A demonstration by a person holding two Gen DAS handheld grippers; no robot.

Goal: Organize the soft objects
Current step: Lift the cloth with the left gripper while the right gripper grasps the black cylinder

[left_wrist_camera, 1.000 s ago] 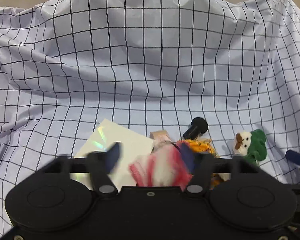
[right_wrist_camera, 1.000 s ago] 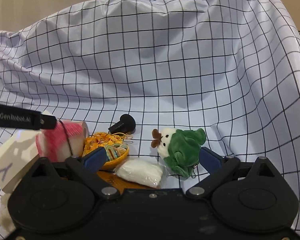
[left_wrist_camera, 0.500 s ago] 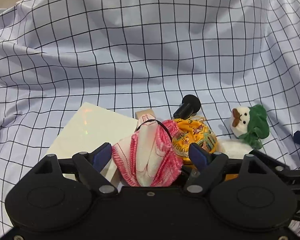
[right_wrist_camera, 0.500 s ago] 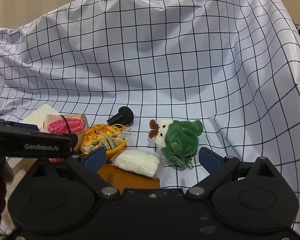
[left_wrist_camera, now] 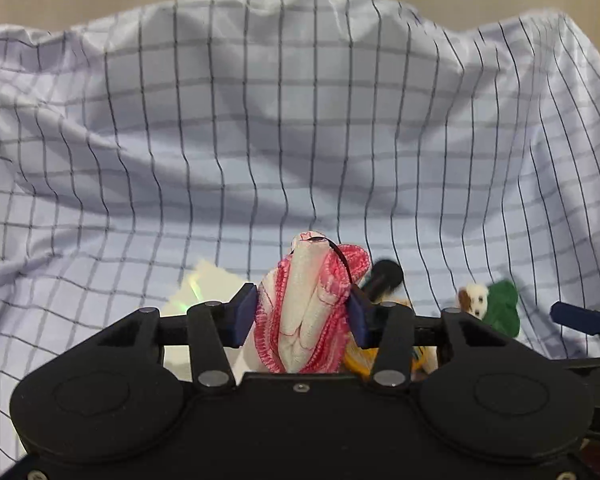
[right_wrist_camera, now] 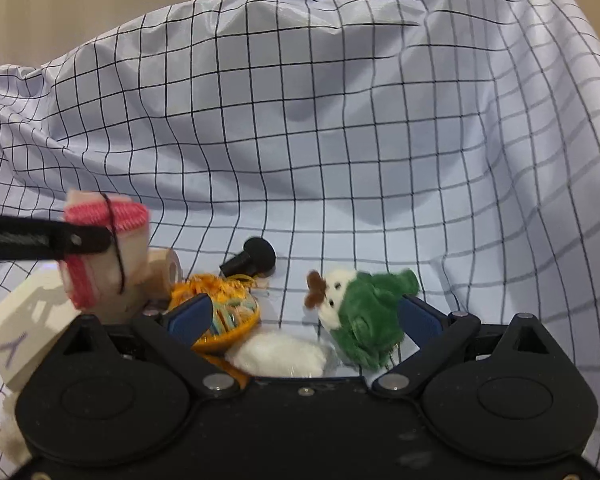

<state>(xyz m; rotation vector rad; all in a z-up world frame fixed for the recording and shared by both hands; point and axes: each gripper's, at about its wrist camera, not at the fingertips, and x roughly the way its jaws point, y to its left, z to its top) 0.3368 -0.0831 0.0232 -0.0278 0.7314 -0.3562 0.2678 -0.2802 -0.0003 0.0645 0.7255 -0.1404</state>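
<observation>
In the left wrist view my left gripper (left_wrist_camera: 302, 316) has the rolled pink-and-white knitted cloth bound with a thin black band (left_wrist_camera: 308, 308) between its blue pads, which are closing onto its two flanks; I read it as pinched. The roll's long axis runs straight away from the camera, along the fingers, with its far end poking up past the fingertips. Behind it to the right I see the black round-headed peg (left_wrist_camera: 382, 278), and further right the small green-hooded plush toy with a white face (left_wrist_camera: 490, 306), blurred, all on the white desk cover with a black grid (left_wrist_camera: 260, 140). In the right wrist view the same roll hangs clear above the pale flat card (right_wrist_camera: 24, 332) at the left, so it is already in the left hand and well apart from my right gripper (right_wrist_camera: 304, 316). That gripper's jaws are spread and hold nothing; between them lie the white padded pouch in clear wrap (right_wrist_camera: 280, 354), nearest, the plush toy just inside the right finger, and the orange embroidered round pouch (right_wrist_camera: 220, 308) behind the left finger. The plush toy lies tilted, head to the left, so the right hand looks best placed for it.
</observation>
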